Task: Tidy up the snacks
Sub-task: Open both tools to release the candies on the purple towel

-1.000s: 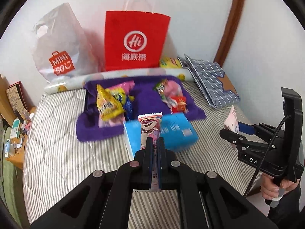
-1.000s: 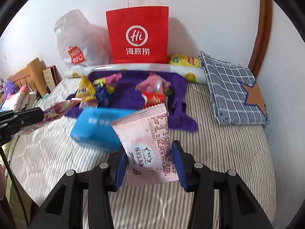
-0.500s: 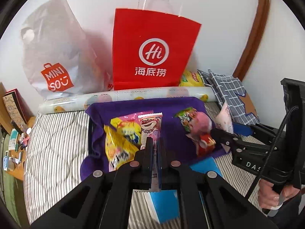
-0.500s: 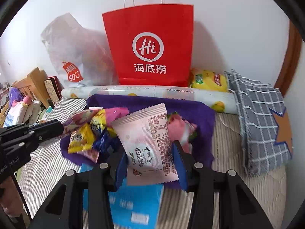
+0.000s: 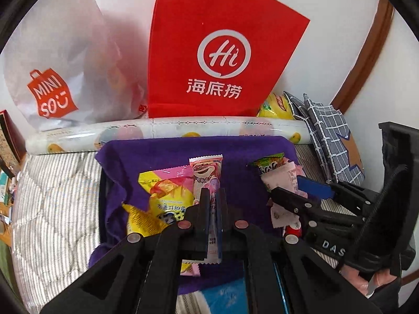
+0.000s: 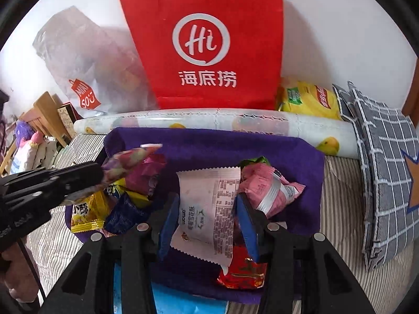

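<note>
Both wrist fisheyes look steeply down along their own fingers, close above the purple cloth-lined snack tray, facing the red paper carrier bag against the white wall, each catching the other gripper at its edge.

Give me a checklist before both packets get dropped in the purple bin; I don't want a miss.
1. Left tool shut on pink packet: ok.
2. Right tool shut on white packet: ok.
3. Both packets over the bin: ok.
4. Bare spot below each packet: cannot tell, snacks already piled there.
5. Tools apart from each other: ok.
</note>
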Action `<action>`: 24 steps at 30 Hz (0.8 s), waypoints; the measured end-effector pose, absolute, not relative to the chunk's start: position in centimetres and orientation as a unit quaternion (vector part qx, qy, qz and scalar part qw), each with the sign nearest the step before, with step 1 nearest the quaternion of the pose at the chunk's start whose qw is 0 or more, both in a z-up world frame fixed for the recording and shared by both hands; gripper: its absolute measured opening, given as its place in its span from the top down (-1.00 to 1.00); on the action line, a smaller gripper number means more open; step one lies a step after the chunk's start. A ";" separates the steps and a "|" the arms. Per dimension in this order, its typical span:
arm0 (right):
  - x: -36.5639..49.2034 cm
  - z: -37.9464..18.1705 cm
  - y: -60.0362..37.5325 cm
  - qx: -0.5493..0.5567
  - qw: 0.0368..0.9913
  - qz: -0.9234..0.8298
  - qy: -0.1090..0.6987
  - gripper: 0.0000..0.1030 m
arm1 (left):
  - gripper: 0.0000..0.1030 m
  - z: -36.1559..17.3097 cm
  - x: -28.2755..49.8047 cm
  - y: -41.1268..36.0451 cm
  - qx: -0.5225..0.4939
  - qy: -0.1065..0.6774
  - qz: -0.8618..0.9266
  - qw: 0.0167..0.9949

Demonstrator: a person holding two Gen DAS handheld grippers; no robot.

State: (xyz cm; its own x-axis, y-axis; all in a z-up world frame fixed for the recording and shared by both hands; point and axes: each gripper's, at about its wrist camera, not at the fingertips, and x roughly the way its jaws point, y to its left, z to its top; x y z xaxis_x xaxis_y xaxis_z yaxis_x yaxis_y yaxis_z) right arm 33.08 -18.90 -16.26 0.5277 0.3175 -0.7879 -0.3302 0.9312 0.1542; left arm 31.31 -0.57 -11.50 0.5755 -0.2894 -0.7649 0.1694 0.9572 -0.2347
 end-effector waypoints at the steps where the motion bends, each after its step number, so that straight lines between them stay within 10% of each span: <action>1: 33.1 -16.3 -18.8 -0.009 0.873 0.187 0.450 0.15 | 0.90 -11.7 31.5 -0.6 -0.071 0.444 -0.131 0.883; 11: 32.7 -15.6 -19.5 0.002 0.877 0.181 0.446 0.08 | 0.85 -12.9 32.2 -0.8 -0.096 0.457 -0.132 0.874; 16: 31.5 -14.3 -19.8 0.003 0.882 0.176 0.437 0.08 | 0.28 -12.0 31.3 -0.9 -0.086 0.449 -0.125 0.881; 24: 27.0 -11.5 -20.8 -0.007 0.895 0.142 0.423 0.06 | 0.11 -10.3 27.6 -1.9 -0.063 0.447 -0.129 0.883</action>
